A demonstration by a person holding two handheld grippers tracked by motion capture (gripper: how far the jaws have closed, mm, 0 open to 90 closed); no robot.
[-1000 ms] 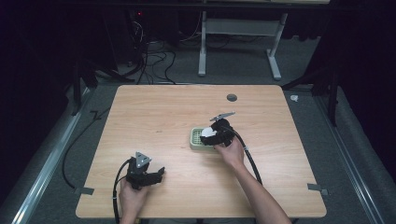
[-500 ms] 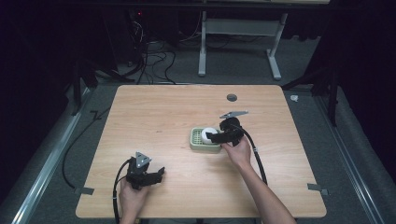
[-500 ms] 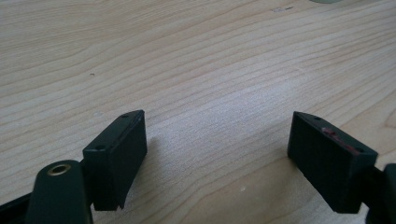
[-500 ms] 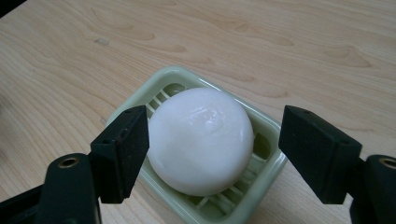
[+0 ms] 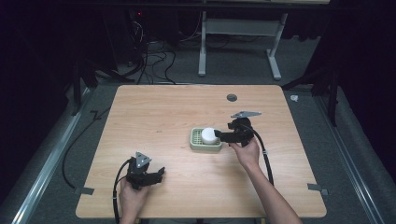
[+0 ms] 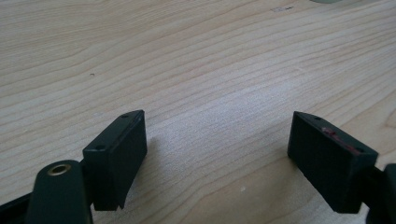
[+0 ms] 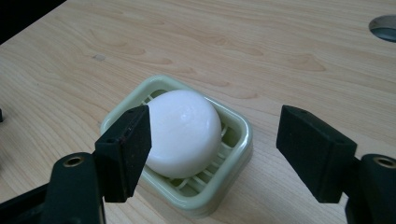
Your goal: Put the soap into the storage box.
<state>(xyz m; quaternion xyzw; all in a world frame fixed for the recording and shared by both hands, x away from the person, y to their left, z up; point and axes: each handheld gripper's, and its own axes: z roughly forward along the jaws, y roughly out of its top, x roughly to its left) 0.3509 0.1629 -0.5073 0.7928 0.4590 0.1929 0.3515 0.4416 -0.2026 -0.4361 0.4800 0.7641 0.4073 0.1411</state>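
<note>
A round white soap (image 5: 208,135) (image 7: 187,133) lies in a pale green slatted soap dish (image 5: 205,145) (image 7: 236,151) at the middle of the wooden table. My right gripper (image 5: 219,136) (image 7: 217,149) sits just right of the dish, pointing left at it. Its jaws have just been closing but stand apart, with nothing between them. The soap rests beyond the tips, untouched. My left gripper (image 5: 159,173) (image 6: 217,154) is held low near the front left of the table. It is open over bare wood.
A round cable hole (image 5: 231,97) (image 7: 385,25) is set into the table behind the dish. Each gripper trails a black cable toward the front edge. Table legs and loose cables stand on the dark floor beyond the far edge.
My right gripper has drawn back to the right, off the dish, and its jaws have narrowed. The white soap now shows uncovered in the dish. My left gripper has stayed still.
</note>
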